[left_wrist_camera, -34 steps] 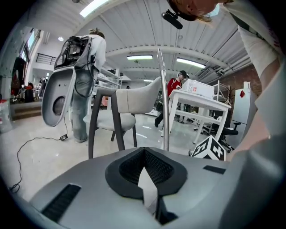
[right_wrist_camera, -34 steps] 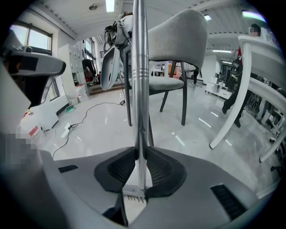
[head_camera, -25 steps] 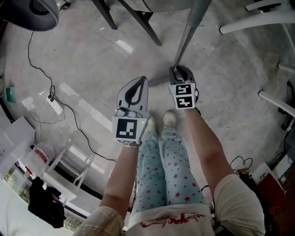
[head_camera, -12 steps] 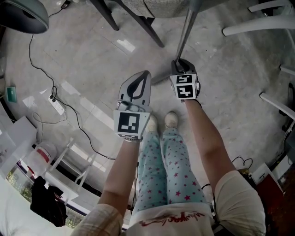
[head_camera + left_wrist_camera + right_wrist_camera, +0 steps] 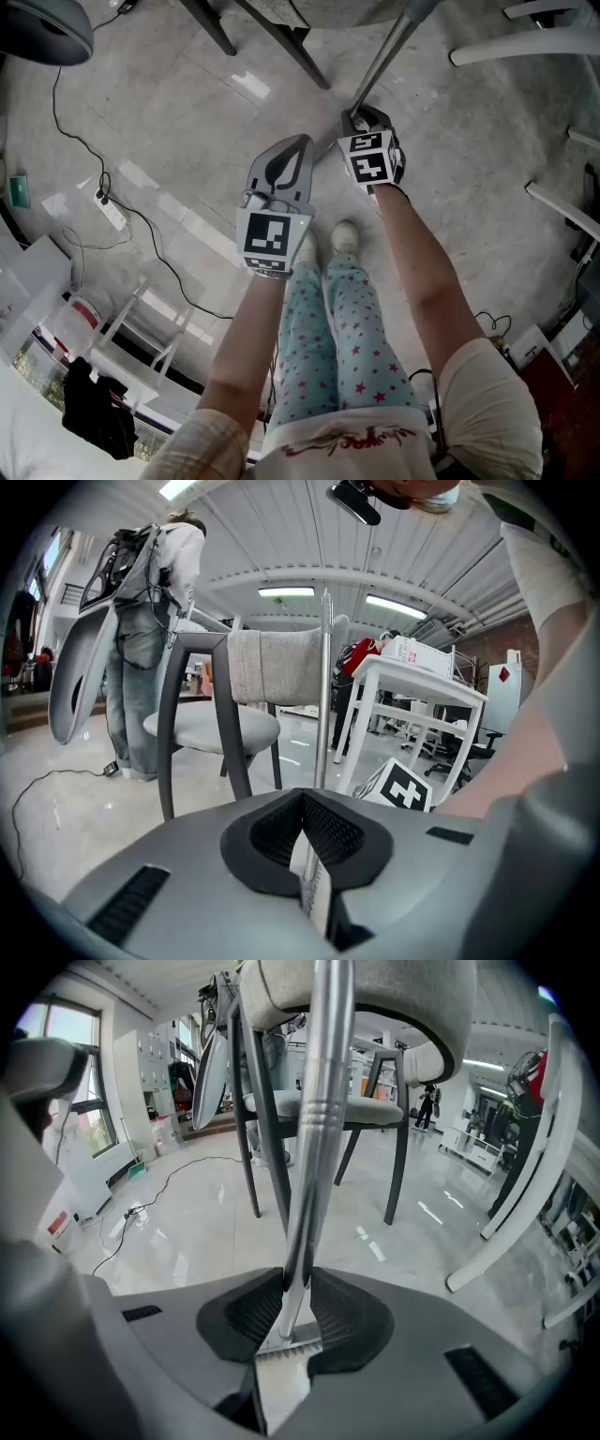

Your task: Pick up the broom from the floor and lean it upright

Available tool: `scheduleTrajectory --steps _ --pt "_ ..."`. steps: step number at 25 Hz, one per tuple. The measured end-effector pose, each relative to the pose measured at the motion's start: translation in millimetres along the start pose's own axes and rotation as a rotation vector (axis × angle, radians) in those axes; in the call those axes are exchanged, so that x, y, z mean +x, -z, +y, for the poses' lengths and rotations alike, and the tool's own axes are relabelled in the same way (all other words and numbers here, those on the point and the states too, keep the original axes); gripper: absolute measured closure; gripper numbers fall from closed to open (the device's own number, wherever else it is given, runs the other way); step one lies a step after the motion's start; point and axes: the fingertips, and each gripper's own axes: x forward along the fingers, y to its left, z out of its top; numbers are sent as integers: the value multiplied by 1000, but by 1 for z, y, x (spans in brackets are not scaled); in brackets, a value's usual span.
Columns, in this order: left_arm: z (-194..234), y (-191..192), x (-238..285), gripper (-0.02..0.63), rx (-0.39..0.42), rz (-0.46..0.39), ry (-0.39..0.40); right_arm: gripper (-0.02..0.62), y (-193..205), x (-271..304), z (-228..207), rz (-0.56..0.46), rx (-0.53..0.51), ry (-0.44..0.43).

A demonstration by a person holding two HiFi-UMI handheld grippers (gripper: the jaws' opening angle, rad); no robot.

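Left to right in the head view: a white power strip [image 5: 111, 214] with its dark cable lies on the grey floor [image 5: 187, 122]. The left claw [image 5: 299, 142], held out over the floor ahead of the person's shoes, has its jaws pressed together with nothing between them. Just beside it, the right claw [image 5: 355, 116] points steeply down and grips the metal handle of the broom [image 5: 382, 58]. Its jaws have just been opening a little, yet the handle sits between the pads and touches both. The handle rises nearly upright from the claw, passing close by the padded edge of a grey chair [image 5: 284, 42]; whether the two touch cannot be told, and the broom's head is out of view. White chair legs [image 5: 516, 47] lie at far right.
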Motion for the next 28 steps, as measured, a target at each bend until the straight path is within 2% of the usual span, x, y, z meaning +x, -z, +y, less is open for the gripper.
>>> scheduleTrajectory --steps 4,14,19,24,25,27,28 --pt "2 2 -1 586 -7 13 -5 485 -4 -2 1 14 -64 -4" --pt "3 -24 -12 586 5 5 -6 459 -70 -41 -7 -141 -94 -12" --pt "-2 -33 -24 586 -6 -1 -8 442 -84 -87 -20 -213 5 53" --pt "-15 -59 -49 586 10 -36 15 445 -120 -191 -7 -451 140 120" --pt "-19 -65 -55 586 9 -47 20 462 -127 -215 -1 -498 157 124" --pt "-29 -80 -66 586 7 -76 37 555 -138 -258 8 -567 195 134" --pt "-35 -89 -73 586 8 -91 49 557 -142 -276 12 -589 220 135"
